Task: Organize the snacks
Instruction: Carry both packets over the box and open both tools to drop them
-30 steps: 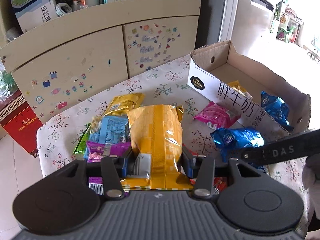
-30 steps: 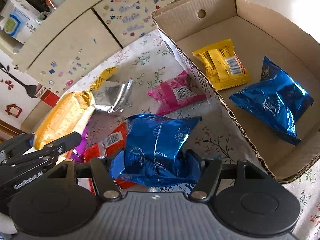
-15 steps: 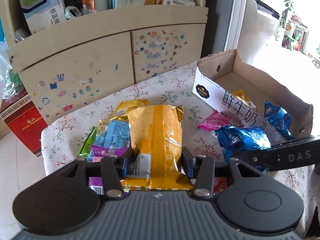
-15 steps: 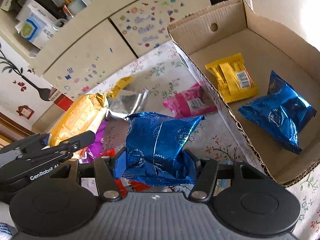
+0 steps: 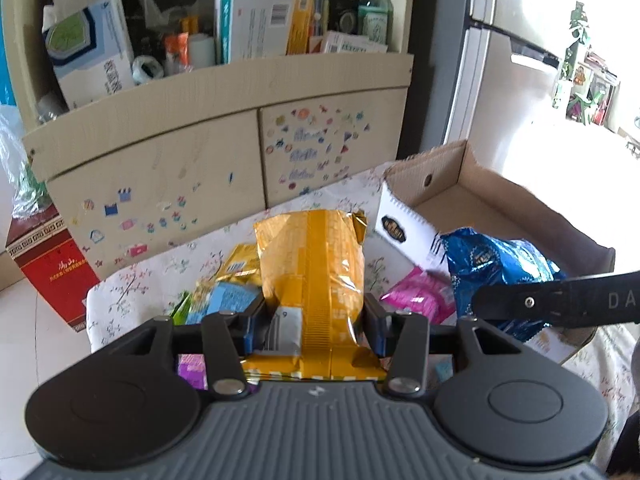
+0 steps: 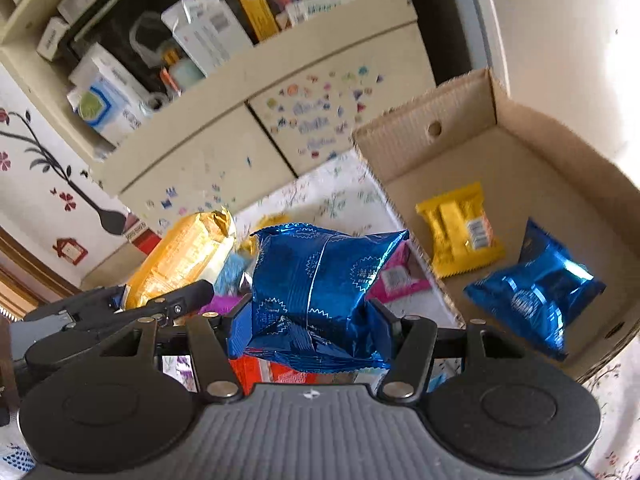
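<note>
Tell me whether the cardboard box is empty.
Not empty. The cardboard box holds a yellow packet and a blue packet on its floor.

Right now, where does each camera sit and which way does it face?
Left wrist: on the left gripper, looking forward and down along its fingers at the orange bag it holds, the table and cupboard beyond; the right gripper's finger crosses at right.
Right wrist: on the right gripper, looking down at the blue bag it holds and into the cardboard box; the left gripper shows at left.
Shared: both bags, the box, the pink packet, the stickered cupboard.
</note>
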`<state>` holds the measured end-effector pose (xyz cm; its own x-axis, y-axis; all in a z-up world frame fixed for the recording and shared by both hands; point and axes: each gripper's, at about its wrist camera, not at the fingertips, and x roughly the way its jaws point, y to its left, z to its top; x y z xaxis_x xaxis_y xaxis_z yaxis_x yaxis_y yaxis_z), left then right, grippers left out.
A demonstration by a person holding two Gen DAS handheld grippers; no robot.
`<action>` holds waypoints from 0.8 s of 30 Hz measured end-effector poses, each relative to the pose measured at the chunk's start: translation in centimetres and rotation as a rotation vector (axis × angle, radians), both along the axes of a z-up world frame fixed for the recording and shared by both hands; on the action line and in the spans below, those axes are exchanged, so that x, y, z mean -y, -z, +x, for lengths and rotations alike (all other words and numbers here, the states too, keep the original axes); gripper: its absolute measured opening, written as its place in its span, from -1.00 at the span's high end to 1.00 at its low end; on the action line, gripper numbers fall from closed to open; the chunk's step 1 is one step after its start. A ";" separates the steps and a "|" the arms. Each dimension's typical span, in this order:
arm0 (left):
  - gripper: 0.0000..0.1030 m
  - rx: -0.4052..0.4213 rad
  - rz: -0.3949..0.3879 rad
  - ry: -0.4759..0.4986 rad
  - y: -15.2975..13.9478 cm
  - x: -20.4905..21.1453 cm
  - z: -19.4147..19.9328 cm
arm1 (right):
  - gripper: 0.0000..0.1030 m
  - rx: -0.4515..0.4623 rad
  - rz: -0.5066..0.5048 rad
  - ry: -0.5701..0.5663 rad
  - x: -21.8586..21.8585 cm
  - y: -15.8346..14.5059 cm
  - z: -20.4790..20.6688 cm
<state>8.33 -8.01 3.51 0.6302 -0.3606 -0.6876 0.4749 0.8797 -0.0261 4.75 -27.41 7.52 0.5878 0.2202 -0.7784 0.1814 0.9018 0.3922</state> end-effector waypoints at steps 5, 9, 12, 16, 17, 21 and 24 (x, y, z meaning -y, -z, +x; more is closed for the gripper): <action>0.08 0.023 -0.029 0.020 -1.3 1.6 -0.3 | -0.27 0.040 0.013 0.045 1.7 -1.1 -0.4; 0.08 0.038 -0.055 0.045 -2.2 3.1 -0.7 | -0.27 0.075 0.031 0.085 3.4 -2.1 -0.9; 0.08 0.044 -0.076 0.066 -2.8 4.4 -1.0 | -0.27 0.099 0.026 0.119 4.6 -2.8 -1.4; 0.08 0.047 -0.095 0.090 -3.0 6.1 -1.1 | -0.27 0.112 0.022 0.182 6.5 -3.4 -1.9; 0.08 0.045 -0.100 0.096 -3.0 6.6 -1.1 | -0.27 0.114 0.023 0.204 7.1 -3.6 -2.1; 0.08 0.031 -0.123 0.119 -2.7 8.5 -1.1 | -0.27 0.119 0.028 0.277 8.8 -3.7 -2.5; 0.08 0.022 -0.133 0.137 -2.3 10.0 -1.0 | -0.27 0.121 0.020 0.320 9.7 -3.8 -2.9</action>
